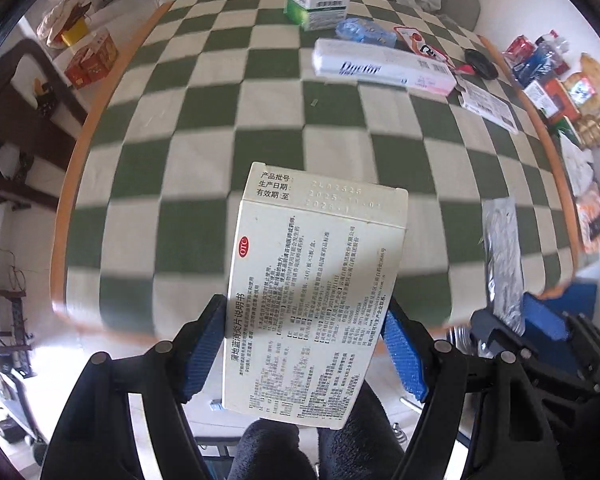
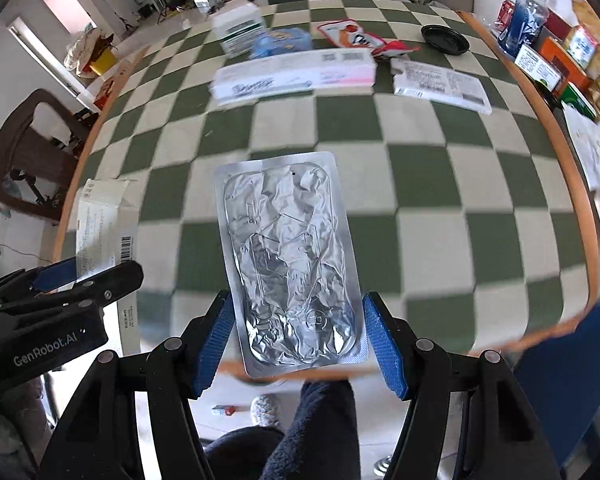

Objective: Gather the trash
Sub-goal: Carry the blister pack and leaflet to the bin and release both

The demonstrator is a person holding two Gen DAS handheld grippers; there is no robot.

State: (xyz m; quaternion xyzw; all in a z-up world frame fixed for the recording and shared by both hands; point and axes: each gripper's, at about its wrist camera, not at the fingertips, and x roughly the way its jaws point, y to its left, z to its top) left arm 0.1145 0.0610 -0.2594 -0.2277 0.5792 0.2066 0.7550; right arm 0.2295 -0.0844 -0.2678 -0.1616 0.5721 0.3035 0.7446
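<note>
My left gripper point(image 1: 306, 344) is shut on a cream medicine box point(image 1: 312, 292) printed with Chinese text, held off the near edge of the table. My right gripper point(image 2: 298, 336) is shut on a crumpled silver blister pack point(image 2: 288, 260), also held near the table's front edge. The blister pack also shows edge-on in the left wrist view point(image 1: 502, 264), and the box shows in the right wrist view point(image 2: 104, 224) at the left. More trash lies at the far side: a long white box point(image 1: 384, 66), a green and white carton point(image 1: 316, 4), a blue wrapper point(image 1: 364, 32), a red and white wrapper point(image 2: 352, 34).
The round table point(image 2: 440, 184) has a green and white checked cloth and an orange rim. A flat white packet point(image 2: 440, 84) and a black lid point(image 2: 446, 40) lie far right. Bottles and snack boxes point(image 2: 540, 40) stand on a shelf to the right. A dark chair point(image 2: 24, 152) stands left.
</note>
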